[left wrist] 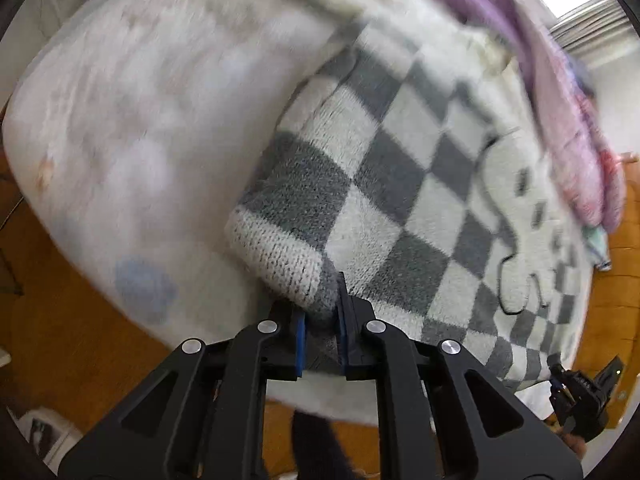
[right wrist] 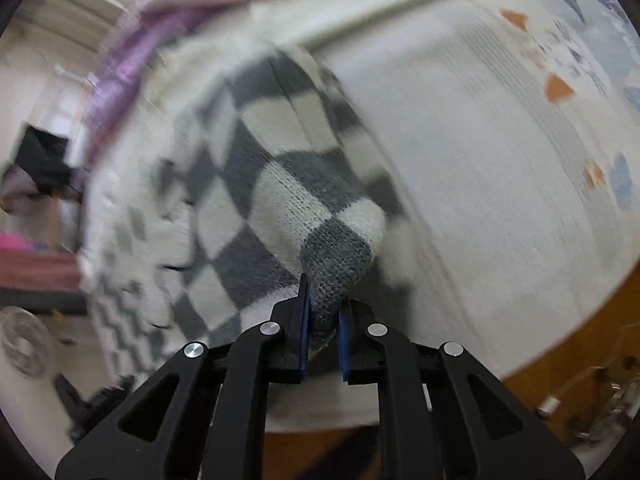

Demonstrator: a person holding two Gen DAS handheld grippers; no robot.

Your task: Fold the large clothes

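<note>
1. The left tongs are clenched on a grey-and-cream checkered knit sweater, with a fold of its near-left corner pinched between the blue pads.
2. The right tongs are likewise clenched on the sweater, gripping a grey knit corner at its near-right edge, with wool bunched between the blue pads.
3. The sweater lies spread over a white bedsheet on a bed, its two near corners lifted into the tongs and the rest of it stretching away toward the far side.
4. A black outline drawing shows on the sweater's front, on the cream area right of the left tongs.
5. The sheet carries small blue and orange prints; one blue blotch sits near the left tongs, and orange triangles lie far right of the sweater.
6. A purple quilt is bunched along the far edge of the bed, beyond the sweater.
7. From the left camera, the right tongs show at the lower right, at the sweater's near edge.
8. Orange-brown wooden floor shows around the near side of the bed.
9. Both views are blurred.
</note>
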